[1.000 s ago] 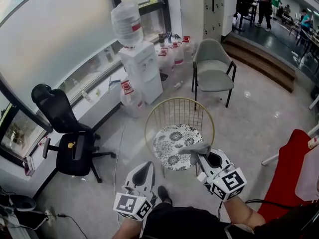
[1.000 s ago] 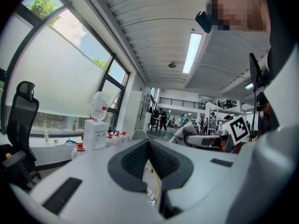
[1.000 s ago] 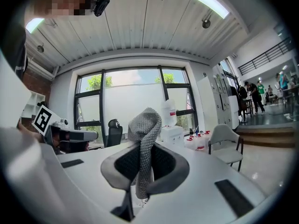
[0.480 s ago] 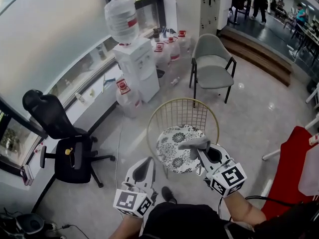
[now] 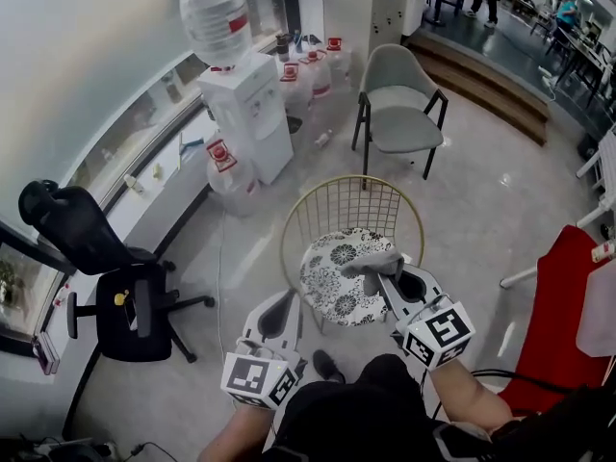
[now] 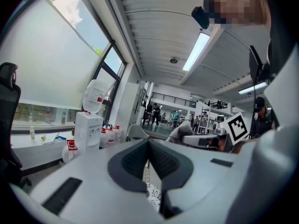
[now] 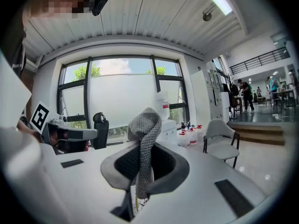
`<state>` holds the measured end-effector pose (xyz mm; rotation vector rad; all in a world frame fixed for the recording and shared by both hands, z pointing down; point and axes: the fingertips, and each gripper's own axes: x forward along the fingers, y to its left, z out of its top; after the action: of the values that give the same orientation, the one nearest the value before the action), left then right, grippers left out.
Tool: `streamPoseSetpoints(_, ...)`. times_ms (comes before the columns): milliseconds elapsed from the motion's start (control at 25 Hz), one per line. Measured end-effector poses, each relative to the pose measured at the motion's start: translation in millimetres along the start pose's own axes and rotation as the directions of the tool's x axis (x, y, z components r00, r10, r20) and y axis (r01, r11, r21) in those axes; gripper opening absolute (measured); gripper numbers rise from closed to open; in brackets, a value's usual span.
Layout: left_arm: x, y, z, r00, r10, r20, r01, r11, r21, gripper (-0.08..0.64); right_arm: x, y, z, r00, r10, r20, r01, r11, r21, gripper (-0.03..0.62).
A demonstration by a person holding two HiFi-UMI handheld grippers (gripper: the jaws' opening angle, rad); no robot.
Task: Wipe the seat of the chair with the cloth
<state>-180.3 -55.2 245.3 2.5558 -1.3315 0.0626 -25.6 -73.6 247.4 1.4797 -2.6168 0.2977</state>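
Note:
A gold wire chair with a round black-and-white floral seat stands just ahead of me on the floor. My right gripper is shut on a grey knitted cloth, which hangs over the seat's right edge. In the right gripper view the cloth is pinched between the jaws and stands up out of them. My left gripper hovers at the seat's near left edge, shut with nothing in it; in the left gripper view its jaws meet above a sliver of the patterned seat.
A water dispenser with spare bottles stands by the window. A grey armchair is behind the wire chair, a black office chair to the left, a red chair at right. People stand far back.
The view has shifted forward, so the chair sits lower and nearer. My right gripper with the cloth has stayed at the seat's right edge; the left gripper stays near the seat's front left.

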Motion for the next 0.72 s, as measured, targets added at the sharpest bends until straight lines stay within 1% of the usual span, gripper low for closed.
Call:
streamPoseSetpoints(160,13.3,7.5,-12.6,0.999,-0.012,-0.033,0.011,1.000,-0.026,0.008,16.9,-2.7,-9.5,1.000,-0.004,-0.029,0.004,1.000,0.005,0.029)
streamPoseSetpoints(280,26.4,14.7,-21.5,0.998,-0.005,-0.056,0.002,0.999,-0.047,0.008,34.4,-9.9,-17.1,0.999,0.002,-0.046,-0.002,1.000,0.011,0.029)
streamPoseSetpoints(400,40.1,20.3,-27.6,0.997,0.008,-0.071,-0.011,0.999,-0.047,0.006,48.4,-19.8,-24.9,0.998,0.012,-0.059,-0.010,0.999,0.034,0.029)
streamPoseSetpoints(560,60.2,29.7,-44.4,0.993,0.050,-0.104,-0.056,0.997,-0.061,0.008,71.9,-38.6,-48.9,0.994,0.040,-0.102,-0.032,0.997,0.074,0.029)
streamPoseSetpoints(720,83.2,35.3,-68.2,0.987,0.064,-0.149,-0.074,0.995,-0.069,0.008,100.8,-54.5,-79.3,0.986,0.079,-0.146,-0.062,0.992,0.114,0.029)
